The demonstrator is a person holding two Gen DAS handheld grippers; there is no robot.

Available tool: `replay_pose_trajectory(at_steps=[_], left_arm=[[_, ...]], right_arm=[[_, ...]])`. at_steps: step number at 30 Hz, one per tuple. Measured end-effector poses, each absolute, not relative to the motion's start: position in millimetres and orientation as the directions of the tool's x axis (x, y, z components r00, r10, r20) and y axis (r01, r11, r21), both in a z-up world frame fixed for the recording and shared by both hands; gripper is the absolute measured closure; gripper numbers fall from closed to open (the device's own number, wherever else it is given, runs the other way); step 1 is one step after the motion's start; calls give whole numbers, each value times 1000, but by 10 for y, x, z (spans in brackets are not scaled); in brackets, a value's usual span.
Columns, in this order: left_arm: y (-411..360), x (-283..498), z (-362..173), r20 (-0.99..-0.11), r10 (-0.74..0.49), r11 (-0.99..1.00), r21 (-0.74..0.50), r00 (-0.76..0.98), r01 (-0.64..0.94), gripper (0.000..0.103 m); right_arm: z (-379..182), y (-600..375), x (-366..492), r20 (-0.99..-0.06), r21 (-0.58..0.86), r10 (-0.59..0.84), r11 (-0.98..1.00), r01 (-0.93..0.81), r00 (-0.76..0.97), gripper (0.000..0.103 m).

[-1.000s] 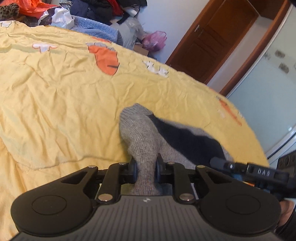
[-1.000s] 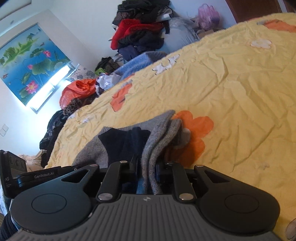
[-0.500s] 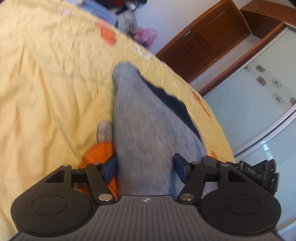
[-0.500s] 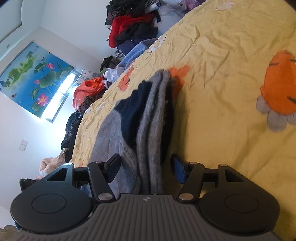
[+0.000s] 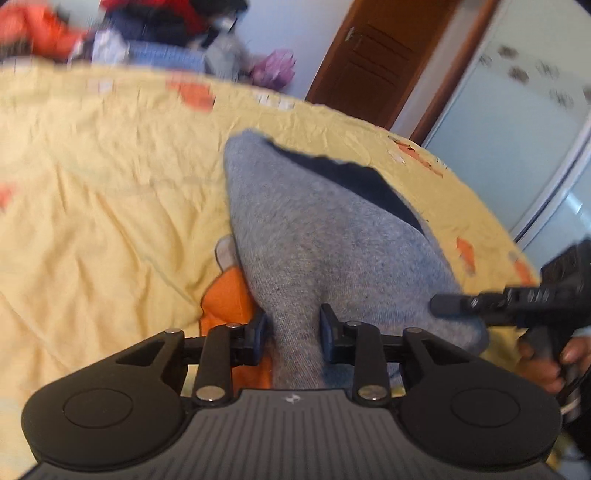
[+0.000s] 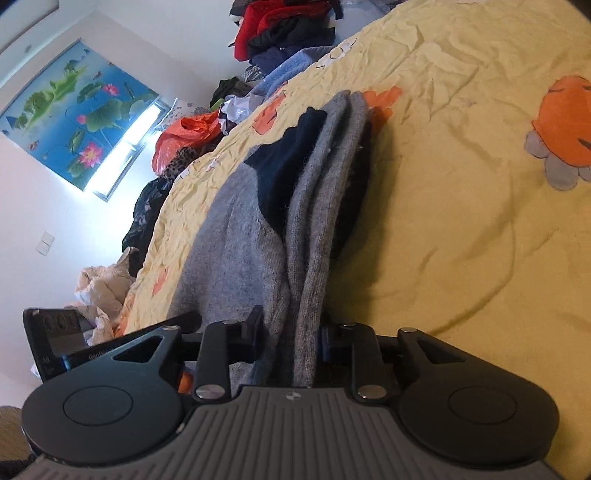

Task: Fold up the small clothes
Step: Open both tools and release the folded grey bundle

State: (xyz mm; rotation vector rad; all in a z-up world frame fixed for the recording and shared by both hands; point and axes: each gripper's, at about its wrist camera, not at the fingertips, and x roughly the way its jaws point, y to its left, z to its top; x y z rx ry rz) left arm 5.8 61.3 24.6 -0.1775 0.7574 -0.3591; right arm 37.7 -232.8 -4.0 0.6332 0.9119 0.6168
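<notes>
A grey knit garment with a dark navy patch (image 5: 325, 236) lies on the yellow bedspread (image 5: 110, 192). My left gripper (image 5: 293, 334) straddles the garment's near edge, jaws partly apart with grey knit between them. In the right wrist view the same garment (image 6: 236, 251) shows as folded layers. My right gripper (image 6: 290, 336) straddles the folded edge, jaws partly apart around it. The right gripper's body and the hand on it show at the right of the left wrist view (image 5: 517, 299).
The bedspread has orange flower prints (image 6: 565, 122). A pile of clothes (image 6: 291, 29) and an orange bag (image 6: 188, 136) lie along the far side of the bed. A wooden door (image 5: 369, 62) and a glass wardrobe panel (image 5: 517, 129) stand beyond.
Both grippers let go of the garment a second ago and opened wide. Their jaws have since narrowed around its edges. The left view has swung back up towards the far clothes pile.
</notes>
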Motion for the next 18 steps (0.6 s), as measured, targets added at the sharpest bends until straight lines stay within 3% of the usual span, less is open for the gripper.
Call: replay_pose_trajectory(at_steps=[1, 2, 5, 7, 15, 18], left_arm=[[544, -85, 330, -616, -348, 937, -202, 706, 286, 73], [473, -220, 389, -594, -323, 941, -119, 737, 316, 70], [309, -606, 418, -536, -301, 914, 73, 788, 399, 56], [215, -712, 338, -551, -276, 893, 157, 788, 423, 55], [174, -538, 107, -570, -167, 914, 216, 805, 343, 55], [155, -555, 91, -552, -184, 906, 225, 813, 358, 55]], right_arm=[[26, -2371, 338, -505, 714, 707, 664, -220, 496, 45], [100, -2426, 304, -487, 713, 698, 665, -223, 526, 43], [245, -2590, 242, -425, 747, 707, 627, -222, 566, 43], [297, -2580, 210, -426, 742, 714, 627, -237, 555, 44], [156, -2243, 208, -540, 682, 705, 687, -252, 460, 44], [113, -2224, 221, -551, 681, 699, 692, -238, 455, 46]])
